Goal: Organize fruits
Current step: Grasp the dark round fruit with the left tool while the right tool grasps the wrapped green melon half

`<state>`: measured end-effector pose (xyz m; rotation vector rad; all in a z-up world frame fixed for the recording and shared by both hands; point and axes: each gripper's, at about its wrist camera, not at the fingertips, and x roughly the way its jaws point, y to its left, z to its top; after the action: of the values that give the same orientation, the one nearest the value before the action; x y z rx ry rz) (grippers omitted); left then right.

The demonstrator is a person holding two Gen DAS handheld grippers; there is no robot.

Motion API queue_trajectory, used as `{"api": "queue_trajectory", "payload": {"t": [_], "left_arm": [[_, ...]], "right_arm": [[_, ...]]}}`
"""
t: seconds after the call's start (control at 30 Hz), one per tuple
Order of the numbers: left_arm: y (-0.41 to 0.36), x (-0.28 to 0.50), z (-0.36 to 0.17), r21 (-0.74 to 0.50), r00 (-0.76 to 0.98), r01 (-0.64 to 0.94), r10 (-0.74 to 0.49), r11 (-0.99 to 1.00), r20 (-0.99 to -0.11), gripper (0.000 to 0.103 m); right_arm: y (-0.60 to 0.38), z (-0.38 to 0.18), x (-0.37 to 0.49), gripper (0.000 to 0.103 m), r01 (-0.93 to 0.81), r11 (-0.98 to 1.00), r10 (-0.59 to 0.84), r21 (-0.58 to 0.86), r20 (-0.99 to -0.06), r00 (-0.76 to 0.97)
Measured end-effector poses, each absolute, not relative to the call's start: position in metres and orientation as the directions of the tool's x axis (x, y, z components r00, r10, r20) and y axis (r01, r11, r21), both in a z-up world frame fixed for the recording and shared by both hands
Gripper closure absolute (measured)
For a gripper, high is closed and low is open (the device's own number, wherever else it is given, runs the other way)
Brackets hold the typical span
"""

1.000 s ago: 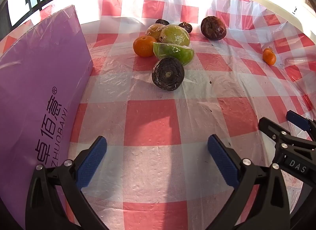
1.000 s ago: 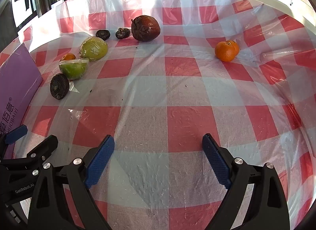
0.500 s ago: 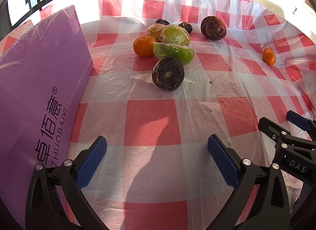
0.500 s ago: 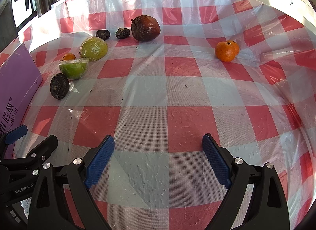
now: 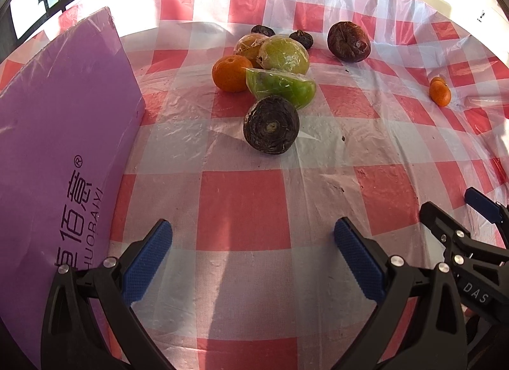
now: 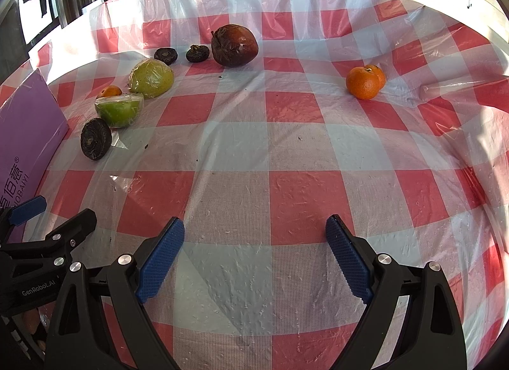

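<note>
Fruits lie on a red-and-white checked tablecloth (image 5: 241, 204). Nearest my left gripper (image 5: 253, 258) is a dark round fruit (image 5: 271, 125), with a wrapped green half fruit (image 5: 281, 87), an orange (image 5: 230, 73) and a wrapped yellow-green fruit (image 5: 284, 55) behind it. A big dark red fruit (image 6: 234, 45) and two small dark fruits (image 6: 197, 53) sit farther back. Two oranges (image 6: 363, 82) rest at the right. My right gripper (image 6: 254, 261) hovers open over bare cloth; the left one is open too, nothing between its fingers.
A purple box (image 5: 60, 153) with printed characters stands along the left side, close to my left gripper. The plastic-covered cloth rises at the far edge, with windows behind. Each gripper appears at the edge of the other's view, such as the right one (image 5: 470, 242).
</note>
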<state>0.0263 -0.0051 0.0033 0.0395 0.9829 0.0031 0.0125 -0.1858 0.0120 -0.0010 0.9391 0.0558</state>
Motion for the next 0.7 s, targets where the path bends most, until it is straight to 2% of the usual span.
{"api": "queue_trajectory", "payload": {"t": [0.1,0.3,0.4,0.47,0.53,0.7], "left_arm": [[-0.012,0.052,0.002,0.081,0.569,0.023,0.053,0.996,-0.821,0.002],[-0.01,0.097,0.003,0.042,0.579,0.04,0.011,0.998,-0.815,0.003],[-0.011,0.104,0.005,0.023,0.598,0.067,-0.021,0.998,-0.801,0.018],[-0.013,0.1,0.008,0.023,0.612,0.091,-0.038,0.996,-0.79,0.049],[-0.016,0.09,0.01,0.038,0.613,0.112,-0.039,0.993,-0.789,0.063],[-0.012,0.051,0.012,0.021,0.59,0.123,-0.056,0.992,-0.805,0.063]], "right_arm": [[-0.185,0.012,0.012,0.016,-0.048,0.999,0.047,0.023,-0.807,0.589],[-0.185,0.012,0.019,0.016,-0.074,0.997,0.058,0.02,-0.825,0.563],[-0.186,0.014,0.033,0.016,-0.052,0.998,0.057,0.036,-0.86,0.507],[-0.189,0.017,0.046,0.016,-0.032,0.993,0.115,0.115,-0.863,0.492],[-0.187,0.023,0.062,0.016,-0.03,0.984,0.168,0.176,-0.855,0.491],[-0.157,0.044,0.111,0.016,-0.14,0.922,0.383,0.36,-0.808,0.448]]}}
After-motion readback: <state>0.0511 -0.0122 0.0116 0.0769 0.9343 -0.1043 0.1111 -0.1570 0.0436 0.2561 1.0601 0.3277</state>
